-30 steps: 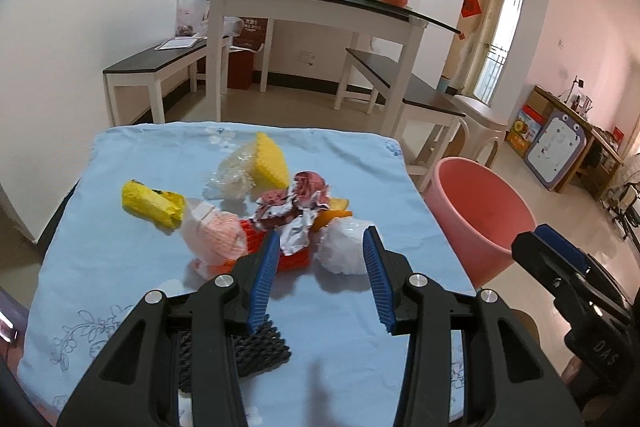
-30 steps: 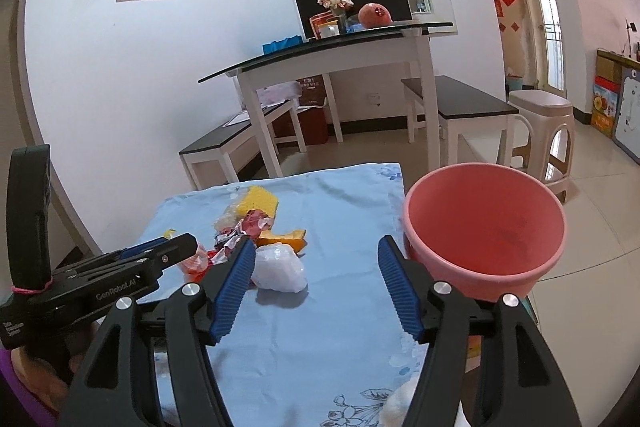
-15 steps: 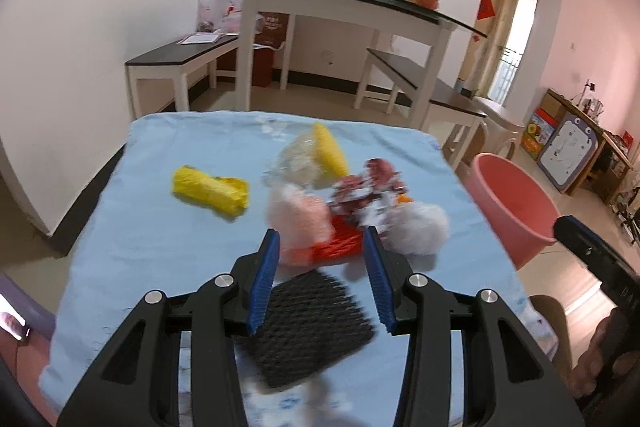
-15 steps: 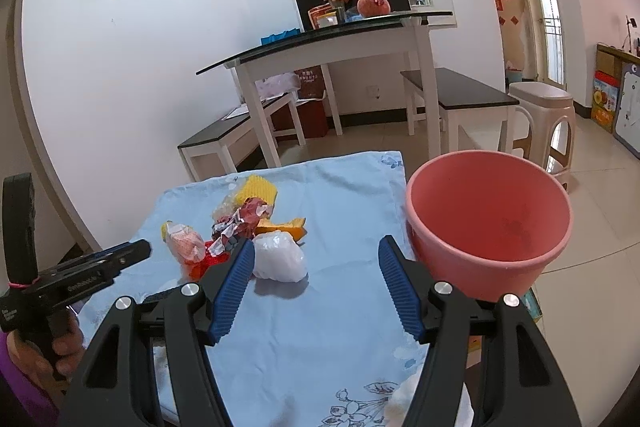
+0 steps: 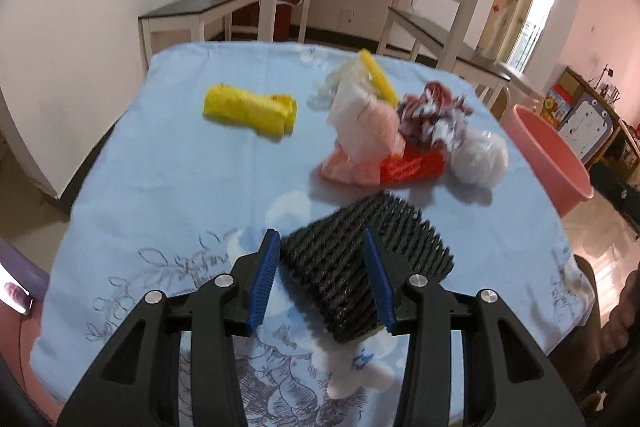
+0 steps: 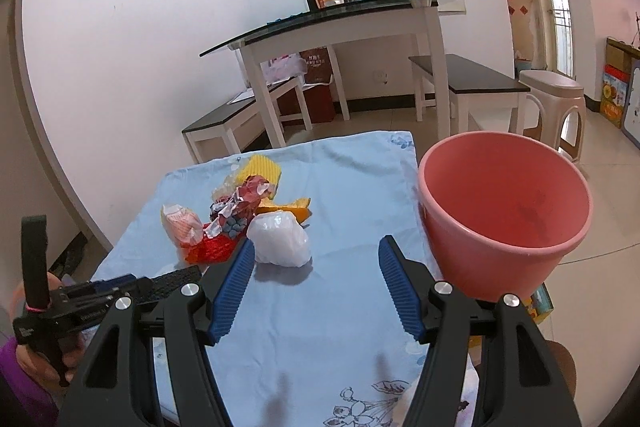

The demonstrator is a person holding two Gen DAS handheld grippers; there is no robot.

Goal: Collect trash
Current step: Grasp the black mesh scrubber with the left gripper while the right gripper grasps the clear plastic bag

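Note:
A black foam net lies on the blue tablecloth at the near edge. My left gripper is open with its blue fingers on either side of the net, which also shows in the right wrist view. Behind lie a yellow wrapper, a pink bag, a red net, crumpled dark red paper and a white plastic bag. My right gripper is open and empty above the cloth, beside the pink bucket.
A white glass-topped table with black benches stands behind. A beige stool stands right of the bucket. The cloth's right edge runs next to the bucket.
My left gripper has moved back and down, so the black foam net now sits between its fingers. My right gripper has risen slightly and stayed open.

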